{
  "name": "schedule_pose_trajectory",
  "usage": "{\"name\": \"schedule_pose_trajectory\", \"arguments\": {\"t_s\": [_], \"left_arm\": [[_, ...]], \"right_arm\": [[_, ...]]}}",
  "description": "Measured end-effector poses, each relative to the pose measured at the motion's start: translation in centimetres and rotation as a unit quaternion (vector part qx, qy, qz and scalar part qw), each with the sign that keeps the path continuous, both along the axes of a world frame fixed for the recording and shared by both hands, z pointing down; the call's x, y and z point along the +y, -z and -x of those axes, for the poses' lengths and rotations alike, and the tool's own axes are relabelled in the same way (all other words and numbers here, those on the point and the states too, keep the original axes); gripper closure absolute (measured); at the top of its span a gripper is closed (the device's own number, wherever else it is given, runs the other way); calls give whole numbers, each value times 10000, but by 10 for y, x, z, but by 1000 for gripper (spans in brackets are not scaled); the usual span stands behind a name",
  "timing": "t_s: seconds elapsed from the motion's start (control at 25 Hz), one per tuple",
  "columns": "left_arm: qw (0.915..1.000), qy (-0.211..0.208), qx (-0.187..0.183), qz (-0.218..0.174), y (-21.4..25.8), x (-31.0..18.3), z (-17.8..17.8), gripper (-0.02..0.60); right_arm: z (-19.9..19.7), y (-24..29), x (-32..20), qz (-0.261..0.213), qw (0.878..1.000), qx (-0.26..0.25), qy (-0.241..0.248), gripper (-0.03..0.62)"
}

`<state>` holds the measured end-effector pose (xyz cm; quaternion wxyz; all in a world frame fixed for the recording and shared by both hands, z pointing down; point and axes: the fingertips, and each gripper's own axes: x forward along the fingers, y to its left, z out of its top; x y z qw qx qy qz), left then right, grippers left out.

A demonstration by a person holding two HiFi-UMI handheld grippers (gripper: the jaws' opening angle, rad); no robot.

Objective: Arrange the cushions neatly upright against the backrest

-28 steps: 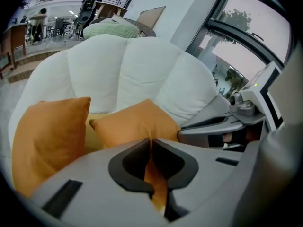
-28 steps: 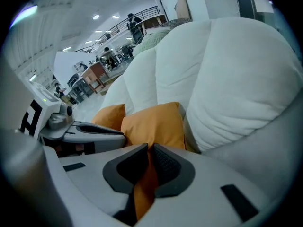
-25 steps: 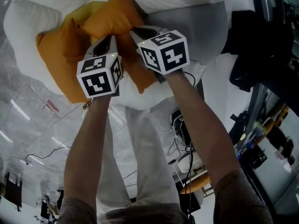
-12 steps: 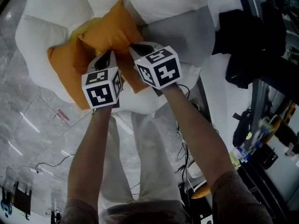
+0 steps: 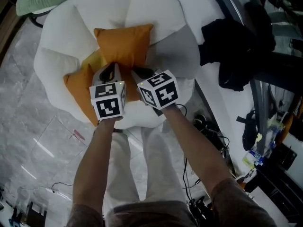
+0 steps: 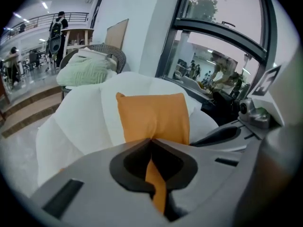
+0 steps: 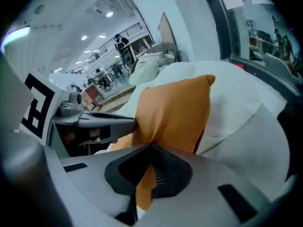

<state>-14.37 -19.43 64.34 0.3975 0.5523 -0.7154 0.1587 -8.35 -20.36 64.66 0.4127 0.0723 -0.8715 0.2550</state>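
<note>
Clamping down on both sides: the left gripper [image 5: 110,70] has its jaws closed tight on the bottom edge of the orange cushion [image 5: 124,45], with a fold of fabric pinched right between them.

And the right gripper [image 5: 140,73]?

Same story. Its jaws are together on that same lower edge, just beside the left one. Two grips, one cushion.

Where is that cushion sitting?

It's upright, with its back against the white backrest [image 5: 156,8] of the big puffy chair [image 5: 52,65]. The top corners are up and it's roughly centred between the padded lobes. Whether its bottom edge touches the seat, I can't tell, because the grippers cover it.

Anything else on the seat?

A second orange cushion [image 5: 78,86] lies over at the left, partly behind the left gripper. A yellow cushion [image 5: 97,60] peeks out between the two orange ones, and only a sliver of it shows, so I can't tell how it lies.

What's around the chair?

Something black and floppy [image 5: 227,46] hangs just to the right, a coat or a bag, I can't say which. There's pale marbled floor [image 5: 38,126] to the left. In the left gripper view, a wicker chair [image 6: 116,56] with a green throw [image 6: 87,72] stands behind the white one. The person's forearms [image 5: 94,160] reach in from below, side by side, with the grippers close together.
</note>
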Motion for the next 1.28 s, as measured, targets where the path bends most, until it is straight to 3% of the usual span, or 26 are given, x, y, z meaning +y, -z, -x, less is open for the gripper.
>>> {"name": "schedule_pose_trajectory", "arguments": {"t_s": [0.52, 0.96, 1.28], "left_arm": [[9962, -697, -390, -349, 58, -65, -17, 572], [9915, -1118, -609, -250, 5, -84, -29, 572], [9913, -1195, -423, -346, -29, -83, -48, 569]], "right_arm": [[-18, 55, -48, -255, 9969, -361, -651, 571], [-30, 1, -60, -356, 9934, -369, -1024, 571], [-48, -42, -62, -388, 9923, -163, -1165, 568]]}}
